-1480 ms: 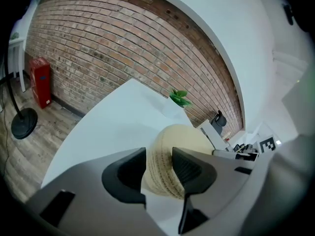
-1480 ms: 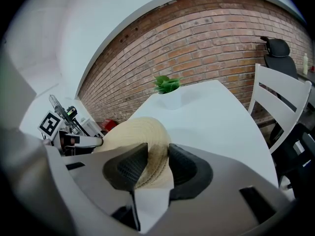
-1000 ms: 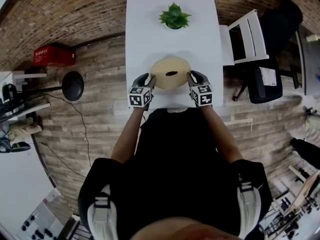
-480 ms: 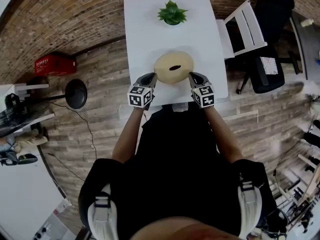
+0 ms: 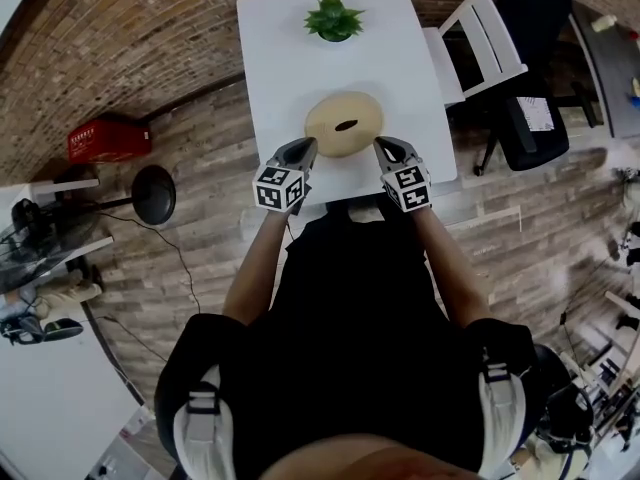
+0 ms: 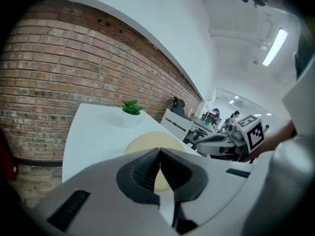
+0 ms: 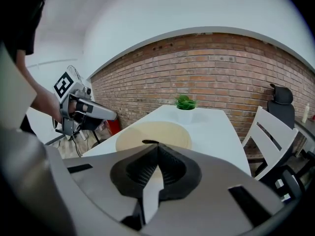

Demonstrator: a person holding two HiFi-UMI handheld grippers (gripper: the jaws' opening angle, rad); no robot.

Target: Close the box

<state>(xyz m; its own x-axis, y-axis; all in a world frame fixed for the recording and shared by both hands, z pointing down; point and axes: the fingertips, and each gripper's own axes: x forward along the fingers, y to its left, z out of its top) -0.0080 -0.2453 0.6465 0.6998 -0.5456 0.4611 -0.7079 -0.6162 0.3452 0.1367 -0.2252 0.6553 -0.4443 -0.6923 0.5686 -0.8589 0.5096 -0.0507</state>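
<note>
Box: we see a round woven box (image 5: 344, 124) sitting on the white table (image 5: 290, 68), toward the table's near edge. Its domed lid is on top, with a dark oval slot (image 5: 346, 125) at the centre.
Lid state: we judge the lid is seated all round, because no gap shows at the rim in either gripper view. The closing looks done or nearly done.
Left gripper: the left gripper (image 5: 305, 147) has just closed its jaws. They are pressed together pad to pad, with nothing between them.
Right gripper: the right gripper (image 5: 386, 147) is also pressed together and empty.
Key relation: the box lies ahead of and below both sets of tips, midway between them. The left tips are just beside its near-left flank and the right tips are just beside its near-right flank.
Nearer hand: neither, as we read the two as about equally close.
Axis: the box is round, so it has no long axis of its own. The slot's long side runs across, from one gripper toward the other.
Contact: neither gripper appears to touch the box.
Surroundings: a potted plant (image 5: 333, 18) stands at the far end of the table, well apart from the box. A white chair (image 5: 480, 38) stands at the right.
</note>
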